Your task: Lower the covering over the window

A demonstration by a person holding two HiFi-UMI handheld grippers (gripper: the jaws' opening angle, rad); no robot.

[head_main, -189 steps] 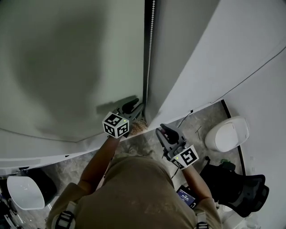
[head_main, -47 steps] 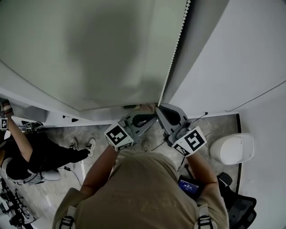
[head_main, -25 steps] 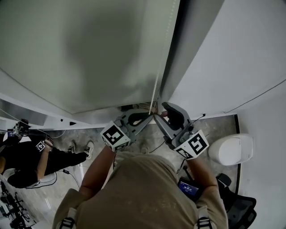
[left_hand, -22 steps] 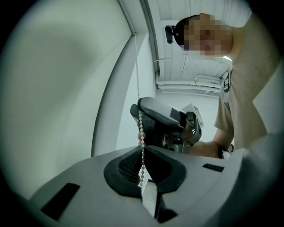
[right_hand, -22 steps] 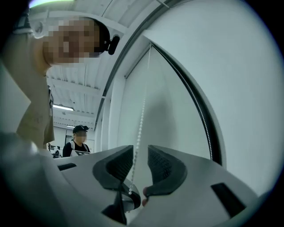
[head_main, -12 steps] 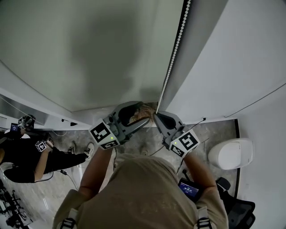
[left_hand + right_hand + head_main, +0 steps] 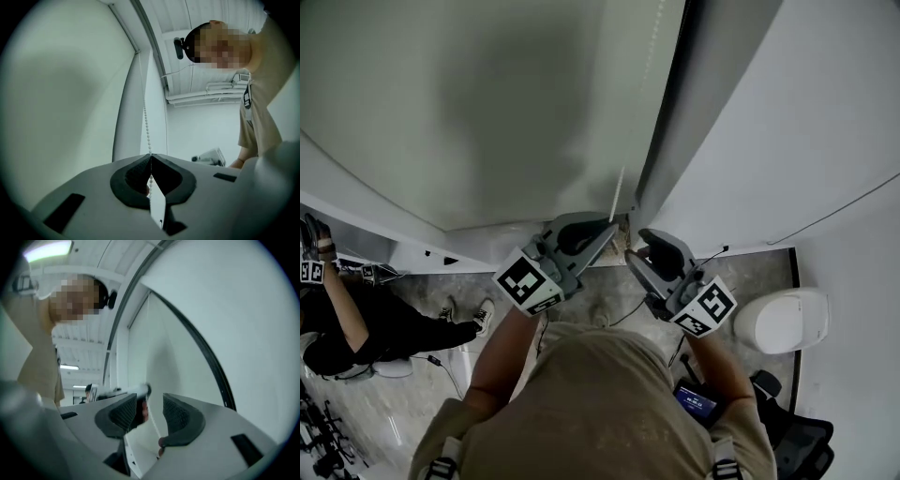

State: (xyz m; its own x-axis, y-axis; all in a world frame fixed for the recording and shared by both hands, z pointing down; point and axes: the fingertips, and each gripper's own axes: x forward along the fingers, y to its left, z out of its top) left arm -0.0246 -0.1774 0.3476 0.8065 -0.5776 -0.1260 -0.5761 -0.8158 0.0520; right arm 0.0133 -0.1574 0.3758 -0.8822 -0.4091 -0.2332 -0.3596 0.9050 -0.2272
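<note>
In the head view, the bead chain [image 7: 620, 192] hangs down the right edge of the blind [image 7: 487, 103]. My left gripper [image 7: 612, 225] sits at the chain's lower end, and my right gripper [image 7: 639, 251] is just right of the chain and lower. Left of the chain, the blind's bottom edge lies close above a white ledge [image 7: 487, 240]. I judge the covering mostly down, with perhaps a last pull or two left.

In the left gripper view, my jaws are clamped on the chain [image 7: 146, 126], which runs up from their tips beside the blind.

In the right gripper view, my jaws have just been opening and stand apart, gripping nothing. Whether the chain passes between them is too blurred to tell.
</note>
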